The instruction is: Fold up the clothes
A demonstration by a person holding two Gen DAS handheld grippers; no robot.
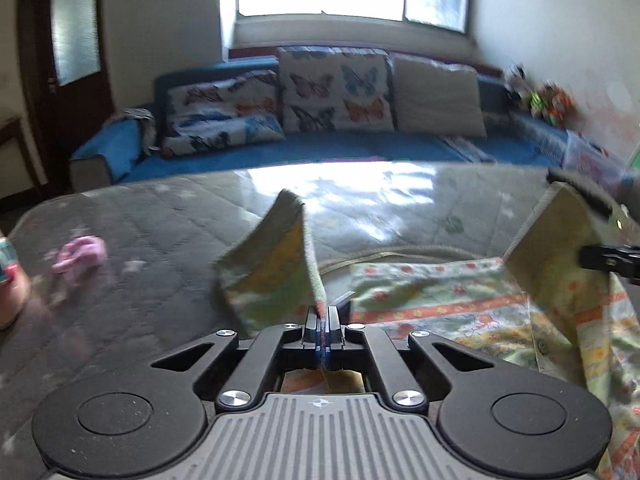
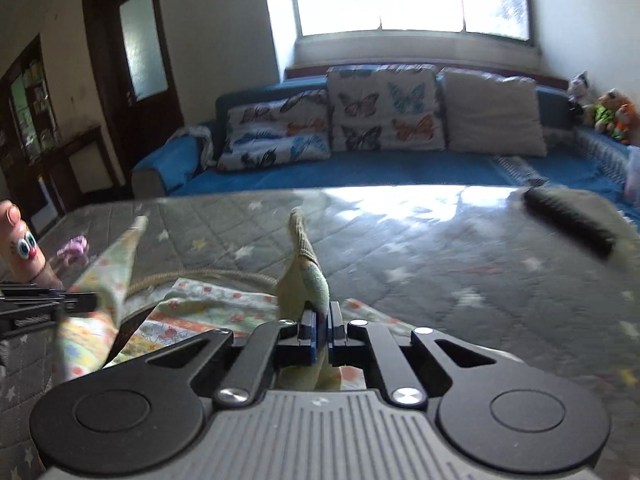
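room: blue sofa (image 1: 304,160) under a bright window, grey quilted bed (image 1: 120,248) up front.
garment: printed cloth (image 1: 440,300) part flat on the bed, two corners lifted.
left claw (image 1: 323,320): i have it pinched tight on one raised corner.
right claw (image 2: 320,320): clamped on the other corner, green hem sticking up.
risk: thin hem could slip out if i pull unevenly; i'd judge the fold lands skewed.
stray: pink toy (image 1: 80,256) off to the left, well apart.
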